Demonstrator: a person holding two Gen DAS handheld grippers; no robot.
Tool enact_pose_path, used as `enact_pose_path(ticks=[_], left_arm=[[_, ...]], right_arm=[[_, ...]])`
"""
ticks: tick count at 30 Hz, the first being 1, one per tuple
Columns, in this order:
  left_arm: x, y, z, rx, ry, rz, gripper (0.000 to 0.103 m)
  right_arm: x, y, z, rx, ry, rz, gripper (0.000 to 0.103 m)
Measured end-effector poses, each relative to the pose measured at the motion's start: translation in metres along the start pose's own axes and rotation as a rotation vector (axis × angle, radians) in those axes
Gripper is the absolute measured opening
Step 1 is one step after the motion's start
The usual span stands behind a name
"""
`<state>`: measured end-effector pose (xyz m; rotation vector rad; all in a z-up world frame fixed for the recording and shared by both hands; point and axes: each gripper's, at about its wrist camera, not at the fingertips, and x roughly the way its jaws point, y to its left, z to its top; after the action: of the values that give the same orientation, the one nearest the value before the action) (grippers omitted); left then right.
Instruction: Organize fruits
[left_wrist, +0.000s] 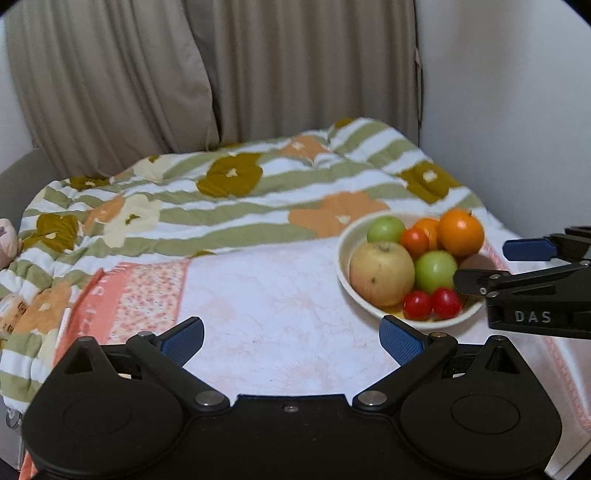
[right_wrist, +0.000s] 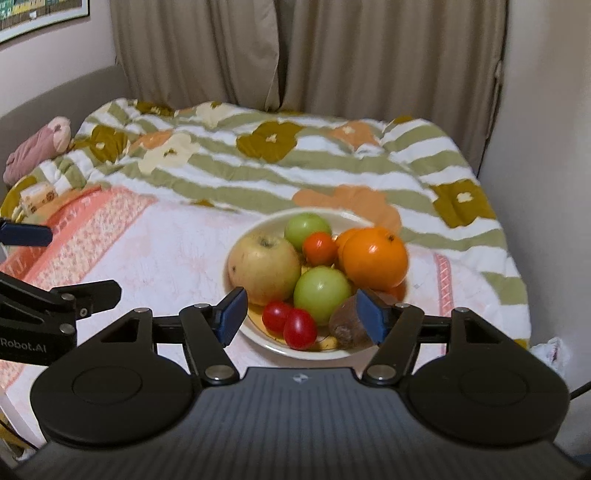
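A cream bowl (right_wrist: 269, 345) (left_wrist: 341, 254) sits on a pink-white cloth and holds a large yellow apple (right_wrist: 264, 269) (left_wrist: 381, 272), two green apples (right_wrist: 321, 290), an orange (right_wrist: 375, 256) (left_wrist: 460, 232), a red-orange tomato (right_wrist: 319, 248), two red cherry tomatoes (right_wrist: 290, 323) (left_wrist: 432, 303) and a brown fruit (right_wrist: 345, 325). My right gripper (right_wrist: 303, 317) is open and empty, its pads at the bowl's near rim; it shows in the left wrist view (left_wrist: 495, 264) beside the bowl. My left gripper (left_wrist: 291, 343) is open and empty over the cloth, left of the bowl.
A flowered green-striped quilt (left_wrist: 229, 199) lies bunched behind the cloth. Beige curtains (right_wrist: 295, 55) hang behind. A white wall (right_wrist: 546, 147) is close on the right. A pink stuffed toy (right_wrist: 37, 147) lies at the far left.
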<state>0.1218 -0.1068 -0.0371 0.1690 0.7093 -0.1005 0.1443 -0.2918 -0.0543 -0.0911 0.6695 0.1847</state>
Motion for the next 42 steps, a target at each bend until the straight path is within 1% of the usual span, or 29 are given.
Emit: enact_pose_path(ticks=[6,11,13,15,18,19,26,29,32,42], left_arm=[[-0.055,0.016,0.008,-0.017,-0.104,0.005,0.103],[-0.103,0.033,0.012,-0.037,-0.182,0.005,0.103],[-0.117,0.039,0.013,-0.035,-0.203,0.010,0.103],[-0.130,0.047,0.011,-0.042,-0.218,0.012,0.103],[-0.145,0.058,0.006,-0.057,-0.224,0.012,0.103],[-0.148,0.061,0.004,-0.060,-0.224,0.014,0.103],[-0.159,0.071,-0.019,-0.065,-0.203,0.047,0.103],[-0.161,0.073,-0.027,-0.066,-0.211,0.051,0.103],[-0.162,0.075,-0.031,-0.058,-0.211,0.060,0.103],[-0.161,0.077,-0.033,-0.067,-0.199,0.048,0.103]], right_arm=[[-0.062,0.012,0.013,0.041,-0.058,-0.048,0.080],[-0.116,0.027,0.017,0.055,-0.098,-0.079,0.080],[-0.134,0.034,0.016,0.063,-0.104,-0.092,0.084],[-0.149,0.041,0.014,0.070,-0.110,-0.107,0.094],[-0.169,0.054,0.008,0.068,-0.118,-0.123,0.100],[-0.174,0.058,0.006,0.067,-0.119,-0.127,0.100],[-0.187,0.075,-0.008,0.080,-0.105,-0.172,0.103],[-0.190,0.077,-0.011,0.105,-0.111,-0.176,0.103],[-0.189,0.077,-0.012,0.117,-0.105,-0.180,0.103],[-0.185,0.079,-0.013,0.130,-0.094,-0.180,0.103]])
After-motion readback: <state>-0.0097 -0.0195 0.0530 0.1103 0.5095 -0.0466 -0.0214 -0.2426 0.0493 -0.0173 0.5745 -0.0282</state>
